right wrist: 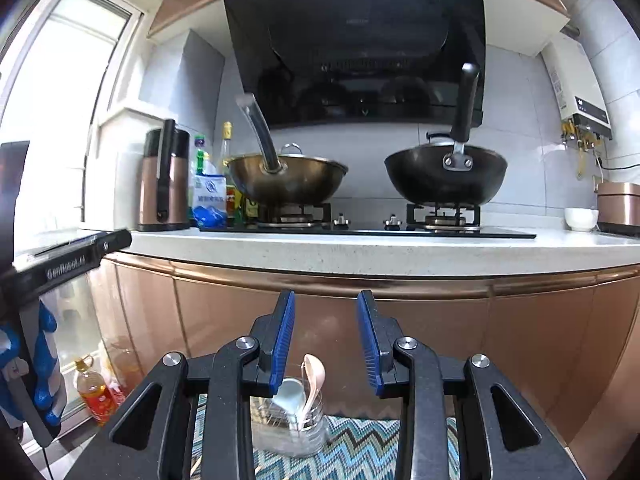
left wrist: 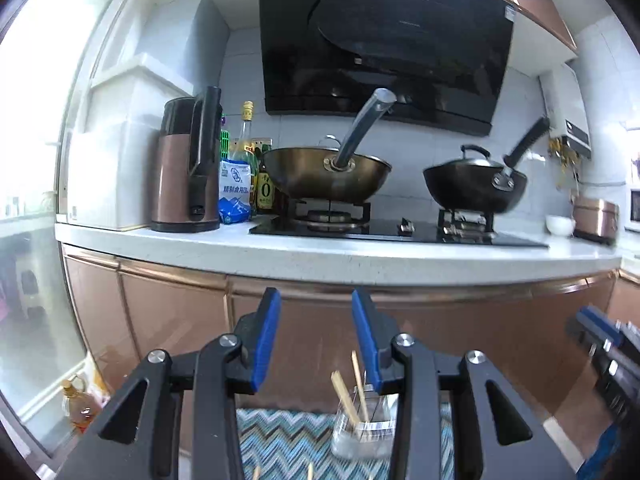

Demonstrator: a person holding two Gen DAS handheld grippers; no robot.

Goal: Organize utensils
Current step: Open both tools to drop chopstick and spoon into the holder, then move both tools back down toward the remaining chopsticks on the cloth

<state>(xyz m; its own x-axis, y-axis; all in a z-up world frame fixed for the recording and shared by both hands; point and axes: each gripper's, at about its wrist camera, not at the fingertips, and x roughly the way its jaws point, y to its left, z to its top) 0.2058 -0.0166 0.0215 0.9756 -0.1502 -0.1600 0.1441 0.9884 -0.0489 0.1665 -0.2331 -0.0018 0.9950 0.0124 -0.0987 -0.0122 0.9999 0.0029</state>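
My left gripper (left wrist: 316,296) is open with nothing between its blue pads, raised in front of the copper cabinet doors. Below it a clear glass (left wrist: 364,436) holds wooden chopsticks (left wrist: 346,398) and stands on a zigzag-patterned cloth (left wrist: 288,440). Two more stick tips (left wrist: 310,470) poke up at the bottom edge. My right gripper (right wrist: 327,296) is also open and empty. Under it a clear ribbed jar (right wrist: 288,436) holds a pinkish spoon (right wrist: 312,376) and a white spoon (right wrist: 290,394) on the same cloth (right wrist: 360,448). A blue-gloved hand (right wrist: 44,360) shows at the left.
Ahead runs a white counter (left wrist: 320,256) with a hob, a brass wok (left wrist: 328,176), a black wok (left wrist: 472,188), a copper kettle (left wrist: 188,168) and seasoning bottles. An oil bottle (left wrist: 80,404) stands on the floor at the left. A white bowl (right wrist: 582,218) sits at the right.
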